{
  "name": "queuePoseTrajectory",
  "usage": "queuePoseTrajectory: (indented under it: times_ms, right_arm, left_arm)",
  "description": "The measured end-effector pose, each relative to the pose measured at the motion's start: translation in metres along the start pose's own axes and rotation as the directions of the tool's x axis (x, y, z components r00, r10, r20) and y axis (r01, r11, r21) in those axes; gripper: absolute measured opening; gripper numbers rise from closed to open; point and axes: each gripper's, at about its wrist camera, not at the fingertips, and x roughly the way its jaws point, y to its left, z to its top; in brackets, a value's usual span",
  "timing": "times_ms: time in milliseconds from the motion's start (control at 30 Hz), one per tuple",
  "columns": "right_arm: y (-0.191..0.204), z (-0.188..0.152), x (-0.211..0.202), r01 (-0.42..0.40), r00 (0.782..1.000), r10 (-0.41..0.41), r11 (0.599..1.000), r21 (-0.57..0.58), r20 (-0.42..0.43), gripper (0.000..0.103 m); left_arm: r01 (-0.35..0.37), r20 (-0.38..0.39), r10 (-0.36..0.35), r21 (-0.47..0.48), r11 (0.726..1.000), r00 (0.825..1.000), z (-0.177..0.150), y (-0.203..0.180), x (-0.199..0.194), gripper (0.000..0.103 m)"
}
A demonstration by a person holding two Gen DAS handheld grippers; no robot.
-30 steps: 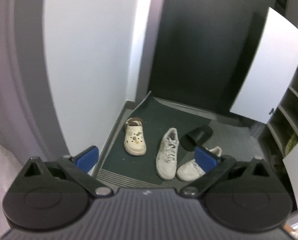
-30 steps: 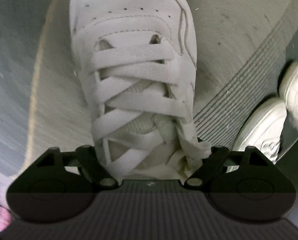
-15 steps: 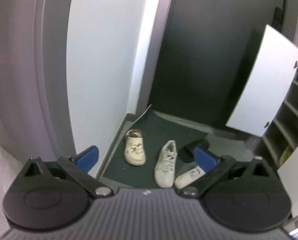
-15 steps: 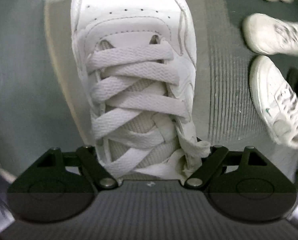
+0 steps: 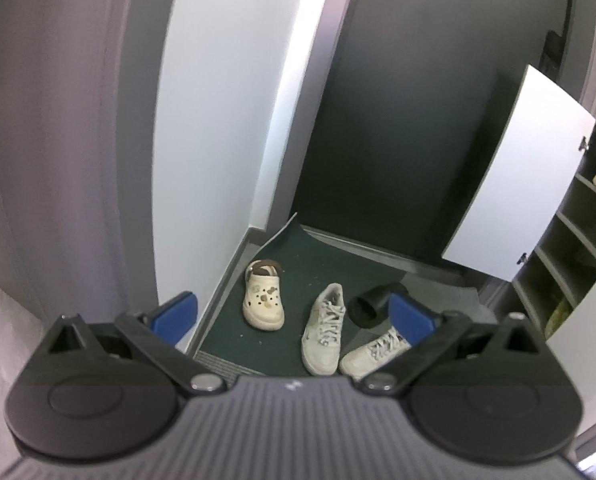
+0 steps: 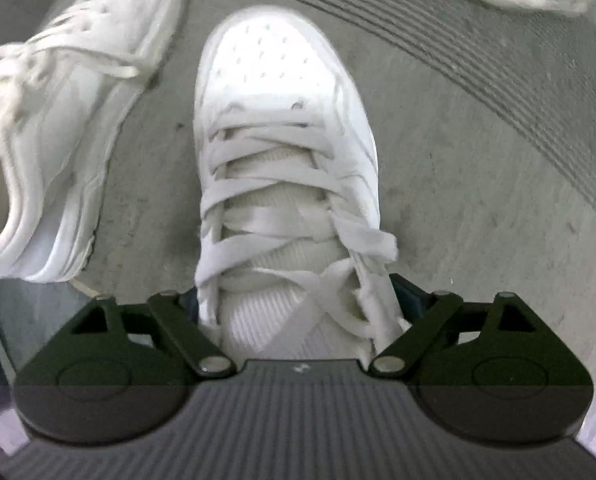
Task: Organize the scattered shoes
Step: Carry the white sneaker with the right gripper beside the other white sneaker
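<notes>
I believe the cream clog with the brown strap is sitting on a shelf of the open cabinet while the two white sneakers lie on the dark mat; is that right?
Not quite. The left wrist view shows the cream clog on the dark mat near the wall, left of the two white sneakers, not on a shelf of the open cabinet. The sneakers do lie on the mat.

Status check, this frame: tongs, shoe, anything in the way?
Left tongs open, empty. Right tongs opening, laced sneaker between them. Another sneaker close beside it.

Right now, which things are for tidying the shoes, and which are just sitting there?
For the job:
held sneaker, in the right gripper
middle sneaker
right sneaker
clog
black slipper
shelves, probably where shoes go

Just there:
mat
cabinet door
wall
</notes>
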Motion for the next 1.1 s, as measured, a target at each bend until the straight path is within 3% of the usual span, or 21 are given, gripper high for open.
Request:
queuePoseTrajectory:
  times_ms: [133, 267, 467, 733, 867, 1000, 1100]
  right_arm:
    - [0.002, -0.003, -0.008, -0.025, 0.998, 0.018, 0.994, -0.107, -0.067, 0.091]
    - [0.009, -0.013, -0.035, -0.015, 0.999, 0.023, 0.968, -0.252, 0.03, 0.101]
    - [0.002, -0.023, -0.055, -0.042, 0.995, 0.067, 0.951, -0.306, 0.07, 0.103]
    - [0.001, -0.046, -0.034, 0.01, 1.0, -0.005, 0.929, -0.371, 0.015, 0.103]
    - [0.007, -0.05, -0.012, 0.079, 0.997, -0.082, 0.958, -0.276, 0.0, 0.103]
    - [-0.004, -0.049, -0.003, 0.052, 0.999, -0.05, 0.993, -0.106, 0.021, 0.099]
    - [-0.005, -0.048, -0.006, 0.051, 0.998, -0.049, 0.998, -0.043, 0.047, 0.098]
  left_arm:
    - [-0.005, 0.01, 0.005, 0.0, 1.0, 1.0, -0.001, 0.005, -0.004, 0.103]
    - [0.009, 0.008, -0.009, -0.011, 1.0, 1.0, 0.0, 0.009, -0.007, 0.103]
    - [0.042, -0.003, -0.042, -0.005, 0.999, 0.999, -0.002, 0.001, -0.007, 0.103]
    - [0.102, -0.027, -0.101, 0.024, 0.995, 0.994, -0.01, -0.02, -0.006, 0.103]
    - [0.113, -0.037, -0.112, 0.02, 0.993, 0.993, -0.013, -0.026, -0.004, 0.103]
    - [0.129, -0.054, -0.129, 0.001, 0.992, 0.99, -0.015, -0.027, -0.004, 0.103]
    - [0.129, -0.055, -0.128, 0.009, 0.992, 0.99, -0.017, -0.03, -0.004, 0.103]
